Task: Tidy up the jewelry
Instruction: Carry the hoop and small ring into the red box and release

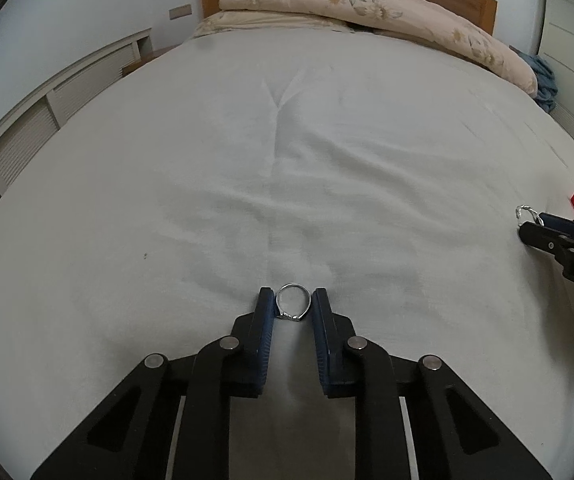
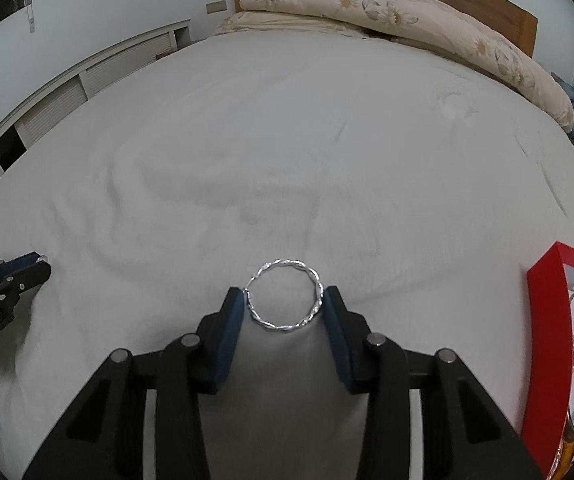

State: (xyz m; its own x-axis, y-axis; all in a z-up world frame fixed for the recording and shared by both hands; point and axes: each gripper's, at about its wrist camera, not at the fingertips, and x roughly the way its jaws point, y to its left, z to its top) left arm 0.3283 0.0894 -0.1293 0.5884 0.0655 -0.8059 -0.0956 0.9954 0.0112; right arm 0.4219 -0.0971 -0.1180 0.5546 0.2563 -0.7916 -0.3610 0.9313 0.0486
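Observation:
A small silver ring (image 1: 305,309) with a setting on its near side lies flat on the white bed sheet (image 1: 287,160). My left gripper (image 1: 293,300) is shut on it, one blue pad against each side. A larger twisted silver bangle (image 2: 287,328) rests on the sheet between the blue pads of my right gripper (image 2: 285,300), which press on its two sides. In the left wrist view the right gripper (image 1: 533,222) shows at the right edge with the bangle (image 1: 523,211) at its tip. In the right wrist view the left gripper (image 2: 45,264) shows at the left edge.
A red jewelry box (image 2: 543,320) lies open on the sheet to the right of the right gripper, with several bangles inside. A folded floral quilt (image 1: 367,8) lies at the wooden headboard. Louvred cabinets (image 1: 27,136) run along the left wall.

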